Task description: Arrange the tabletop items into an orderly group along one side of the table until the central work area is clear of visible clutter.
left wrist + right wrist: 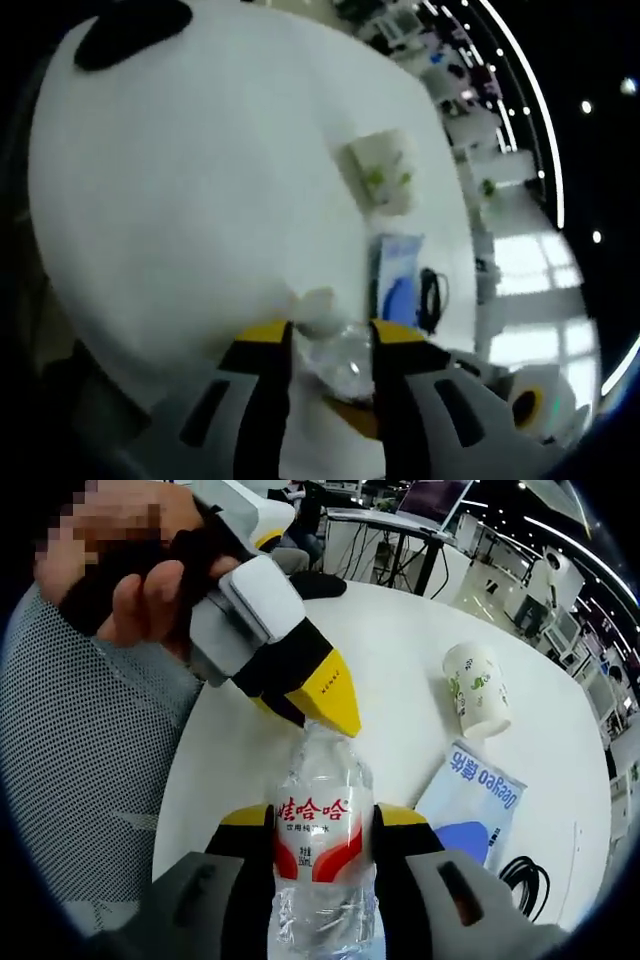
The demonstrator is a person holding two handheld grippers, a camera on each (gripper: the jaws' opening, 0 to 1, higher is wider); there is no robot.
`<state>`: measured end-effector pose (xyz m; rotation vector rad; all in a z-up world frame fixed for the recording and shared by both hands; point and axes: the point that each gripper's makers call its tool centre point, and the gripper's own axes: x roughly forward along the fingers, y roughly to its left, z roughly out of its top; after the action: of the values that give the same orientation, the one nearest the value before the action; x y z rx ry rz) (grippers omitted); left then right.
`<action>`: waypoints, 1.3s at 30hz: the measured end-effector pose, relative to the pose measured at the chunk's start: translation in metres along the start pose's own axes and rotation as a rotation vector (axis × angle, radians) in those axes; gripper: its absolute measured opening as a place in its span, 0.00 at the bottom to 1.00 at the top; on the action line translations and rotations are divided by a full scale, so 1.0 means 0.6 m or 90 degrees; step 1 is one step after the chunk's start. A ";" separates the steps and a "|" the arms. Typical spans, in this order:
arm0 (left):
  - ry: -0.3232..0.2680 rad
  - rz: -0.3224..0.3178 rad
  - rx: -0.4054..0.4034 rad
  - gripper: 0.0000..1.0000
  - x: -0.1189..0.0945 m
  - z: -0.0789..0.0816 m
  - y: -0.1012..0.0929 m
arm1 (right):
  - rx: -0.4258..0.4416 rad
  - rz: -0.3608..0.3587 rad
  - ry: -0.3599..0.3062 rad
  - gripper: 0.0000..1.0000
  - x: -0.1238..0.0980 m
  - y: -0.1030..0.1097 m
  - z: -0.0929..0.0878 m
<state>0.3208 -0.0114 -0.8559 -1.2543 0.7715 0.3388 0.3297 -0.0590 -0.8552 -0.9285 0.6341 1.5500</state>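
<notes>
Clear plastic bottle (322, 855): seen at the lower centre of the right gripper view, upright between the two jaws, its red-and-white label level with the yellow jaw tips.
Right gripper (324, 830): clenched on the bottle, a jaw pressed against each side of the label.
Left gripper (325, 705): seen in the right gripper view coming in from the upper left, held by a hand (135, 570); its yellow tips are at the bottle's top, and whether they are pinching it cannot be told there.
Left gripper view: the bottle's clear top (335, 355) is seen between the jaws at the lower centre, both yellow tips close against it, so the left gripper (330, 350) is taken as grasping it.
White table (400, 660): round, bearing everything else.
Paper cup (477, 692): lying on its side at the right of the right gripper view, well apart from the bottle; it is also seen at the upper centre of the left gripper view (380, 170).
Blue-and-white packet (470, 795): lying flat just right of the right gripper.
Black cable (525, 880): coiled at the lower right, beside the packet.
Dark object (130, 30): at the table's edge in the upper left of the left gripper view; too blurred to identify.
</notes>
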 end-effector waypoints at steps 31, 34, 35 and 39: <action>-0.045 -0.037 -0.045 0.20 0.007 0.049 -0.038 | 0.055 -0.042 -0.046 0.37 -0.004 -0.018 0.029; -0.058 -0.052 0.017 0.20 -0.001 0.067 -0.060 | 0.066 -0.056 -0.059 0.37 -0.007 -0.030 0.042; -0.061 -0.055 0.036 0.20 -0.003 0.071 -0.067 | 0.071 -0.061 -0.065 0.37 -0.010 -0.035 0.047; -0.073 -0.068 0.113 0.20 -0.013 0.087 -0.096 | 0.091 -0.079 -0.085 0.38 -0.018 -0.050 0.062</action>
<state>0.3684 0.0214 -0.8034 -1.0949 0.6202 0.2481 0.3513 -0.0286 -0.8231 -0.7368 0.5730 1.4243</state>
